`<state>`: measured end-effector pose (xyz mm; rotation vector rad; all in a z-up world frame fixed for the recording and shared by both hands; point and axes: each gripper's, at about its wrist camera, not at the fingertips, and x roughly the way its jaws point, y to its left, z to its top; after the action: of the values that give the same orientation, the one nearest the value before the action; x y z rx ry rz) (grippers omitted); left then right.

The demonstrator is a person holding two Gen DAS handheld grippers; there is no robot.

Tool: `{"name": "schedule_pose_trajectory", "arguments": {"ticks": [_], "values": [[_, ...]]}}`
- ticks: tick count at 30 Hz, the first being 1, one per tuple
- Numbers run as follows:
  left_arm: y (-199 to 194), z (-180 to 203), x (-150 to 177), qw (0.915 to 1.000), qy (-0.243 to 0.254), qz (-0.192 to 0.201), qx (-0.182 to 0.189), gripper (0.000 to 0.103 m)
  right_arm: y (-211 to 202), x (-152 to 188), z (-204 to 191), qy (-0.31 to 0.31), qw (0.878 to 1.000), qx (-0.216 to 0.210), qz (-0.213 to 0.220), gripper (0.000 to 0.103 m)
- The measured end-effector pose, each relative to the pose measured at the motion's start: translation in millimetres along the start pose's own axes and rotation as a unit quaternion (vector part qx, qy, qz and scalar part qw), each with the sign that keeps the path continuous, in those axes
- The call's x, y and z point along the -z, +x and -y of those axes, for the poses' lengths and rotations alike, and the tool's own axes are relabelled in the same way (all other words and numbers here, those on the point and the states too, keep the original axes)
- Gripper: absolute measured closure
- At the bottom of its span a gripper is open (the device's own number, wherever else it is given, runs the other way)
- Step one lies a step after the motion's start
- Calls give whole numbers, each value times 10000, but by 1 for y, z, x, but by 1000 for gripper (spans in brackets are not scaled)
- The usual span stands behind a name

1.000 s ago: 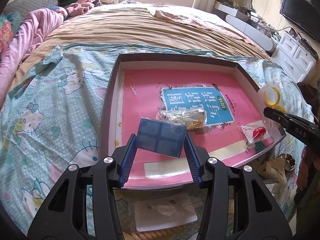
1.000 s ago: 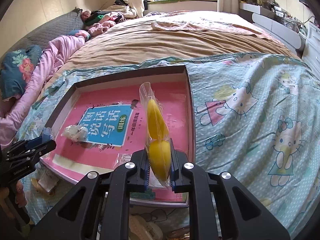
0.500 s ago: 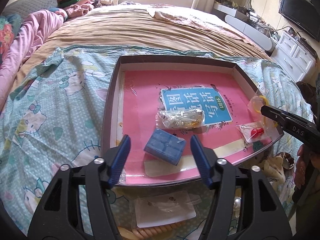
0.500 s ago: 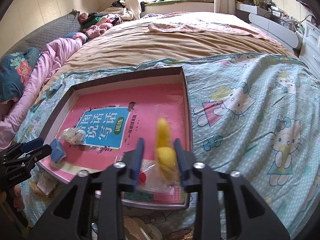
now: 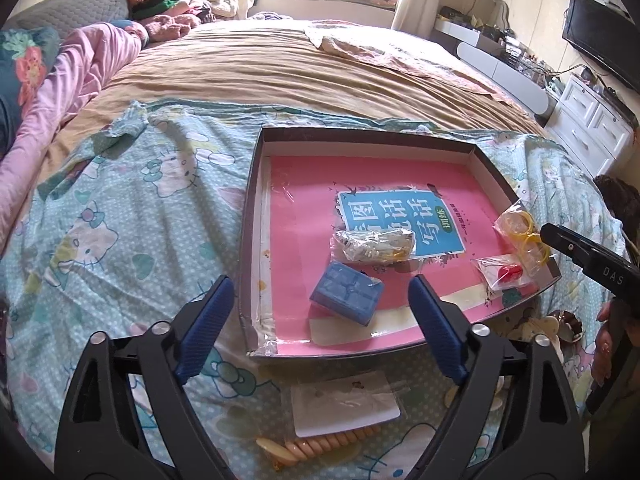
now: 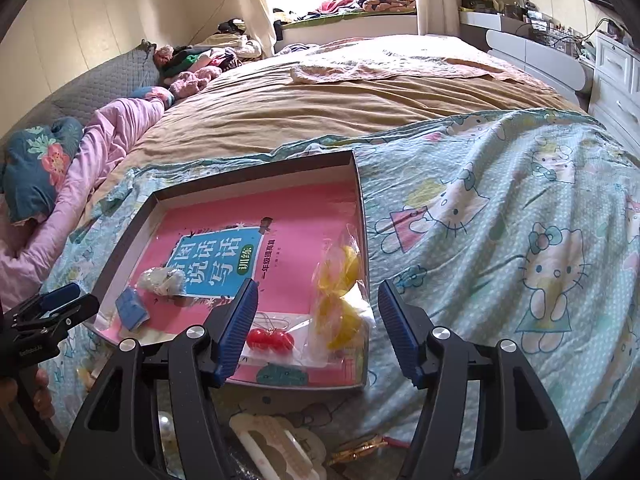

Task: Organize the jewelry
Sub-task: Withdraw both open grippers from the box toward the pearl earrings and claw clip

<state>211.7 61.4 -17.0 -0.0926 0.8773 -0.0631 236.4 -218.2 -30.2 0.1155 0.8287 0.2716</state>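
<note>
Home bedroom, large bed, pillow, wall television, white dresser

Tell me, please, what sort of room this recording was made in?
Almost certainly a lived-in bedroom. The work happens on a large bed spread with a cartoon-cat quilt, pillows and folded clothes are heaped near its head, and a wall television hangs above white drawers.

Edges and wrappers are hiding much of the small jewelry

In the left wrist view, the bottom edge is cutting off the peach spiral hair tie, and the contents of the flat clear packet are reading too small to identify. In the right wrist view, the cream hair clip and gold piece are lying partly behind the right tool, while crinkled plastic is blurring the yellow bangles.
</note>
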Motion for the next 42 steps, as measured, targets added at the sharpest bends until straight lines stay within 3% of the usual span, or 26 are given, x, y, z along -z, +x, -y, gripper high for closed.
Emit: {"name": "schedule_pose_trajectory", "arguments": {"ticks": [4,6,9,21,42], "values": [[-10,-1,0,10000,-22,89,9,16,-8,0,-1,23,10000,-51,52,40],[-14,-2,-1,9999,-26,137,4,16,-14,-1,-2,32,9999,-42,133,28],[-21,-3,-1,9998,-60,198,-11,10,-21,-2,-4,33,9998,-64,208,28],[-55,-11,0,9987,-159,490,12,10,-47,-5,-13,-61,9991,-136,401,28],[-94,-18,16,9982,-181,569,30,10,-87,11,-34,-409,9977,-279,463,28]]}}
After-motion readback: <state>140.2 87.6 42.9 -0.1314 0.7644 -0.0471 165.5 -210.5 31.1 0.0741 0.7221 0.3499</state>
